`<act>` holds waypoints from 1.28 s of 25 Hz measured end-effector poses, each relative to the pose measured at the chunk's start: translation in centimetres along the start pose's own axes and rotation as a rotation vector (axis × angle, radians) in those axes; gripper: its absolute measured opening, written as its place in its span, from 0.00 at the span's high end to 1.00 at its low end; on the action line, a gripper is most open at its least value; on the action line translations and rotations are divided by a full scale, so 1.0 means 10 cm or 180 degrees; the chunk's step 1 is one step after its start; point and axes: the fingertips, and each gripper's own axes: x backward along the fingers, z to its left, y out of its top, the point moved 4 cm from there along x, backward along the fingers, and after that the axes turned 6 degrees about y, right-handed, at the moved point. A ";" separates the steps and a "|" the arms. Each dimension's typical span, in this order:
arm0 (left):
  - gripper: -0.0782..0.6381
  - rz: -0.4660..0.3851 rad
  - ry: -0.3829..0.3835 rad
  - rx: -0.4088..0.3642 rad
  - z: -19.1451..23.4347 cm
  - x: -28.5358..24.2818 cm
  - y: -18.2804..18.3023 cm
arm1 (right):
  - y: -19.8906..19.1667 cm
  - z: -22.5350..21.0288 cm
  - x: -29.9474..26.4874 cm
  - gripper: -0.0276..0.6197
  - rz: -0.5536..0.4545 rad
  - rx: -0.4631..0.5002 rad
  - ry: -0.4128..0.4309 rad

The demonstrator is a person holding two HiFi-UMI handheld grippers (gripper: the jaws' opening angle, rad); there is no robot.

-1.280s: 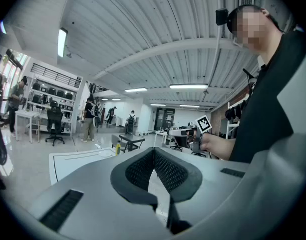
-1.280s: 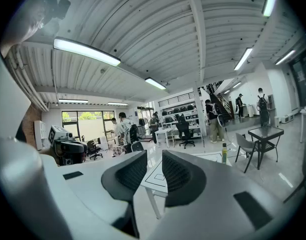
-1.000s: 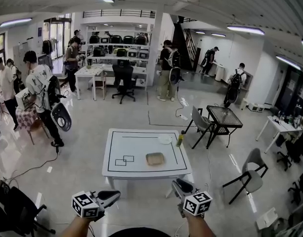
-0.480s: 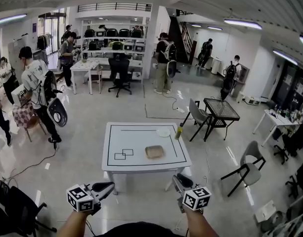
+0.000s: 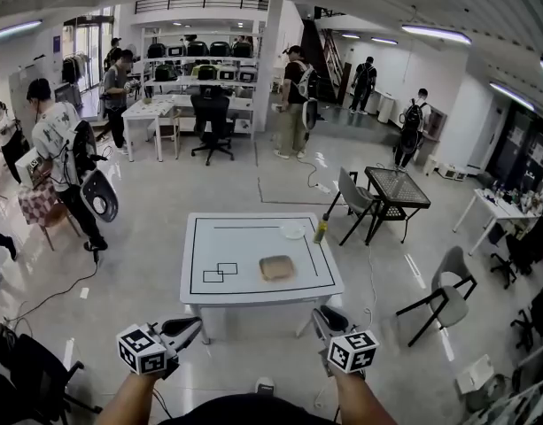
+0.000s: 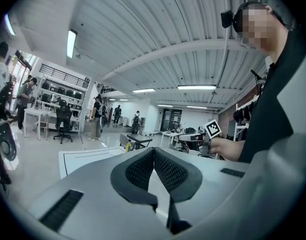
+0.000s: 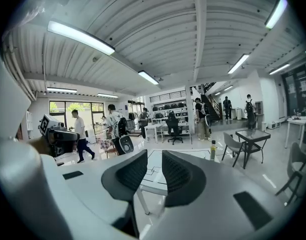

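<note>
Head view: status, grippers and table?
Left gripper shut, empty; right gripper open, empty. Both short of white rectangular table with black lines; tan flat object on it. Only floor between.

The head camera looks forward and steeply down from just short of the table [image 5: 253, 237], taking in its whole top, with the left gripper [image 5: 188, 329] and right gripper [image 5: 323, 319] at the frame's bottom edge. The left gripper view sits low off the table's near-left corner, tilted up and rightward, catching the table at its left. The right gripper view, low off the near-right corner, faces across the table toward the shelves [image 7: 175, 106] beyond; all three share the table.
</note>
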 end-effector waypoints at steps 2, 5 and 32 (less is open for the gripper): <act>0.86 0.0016 0.0040 0.0000 0.09 -0.06 0.01 | -0.01 -0.07 -0.11 0.80 0.0044 0.0038 -0.0020; 0.86 0.0026 0.0100 0.0030 0.23 -0.15 0.01 | -0.06 -0.18 -0.26 0.80 0.0108 0.0068 -0.0029; 0.86 -0.0030 0.0240 0.0490 1.16 -1.31 0.26 | 0.14 -1.14 -1.56 0.80 0.0319 0.0162 0.0204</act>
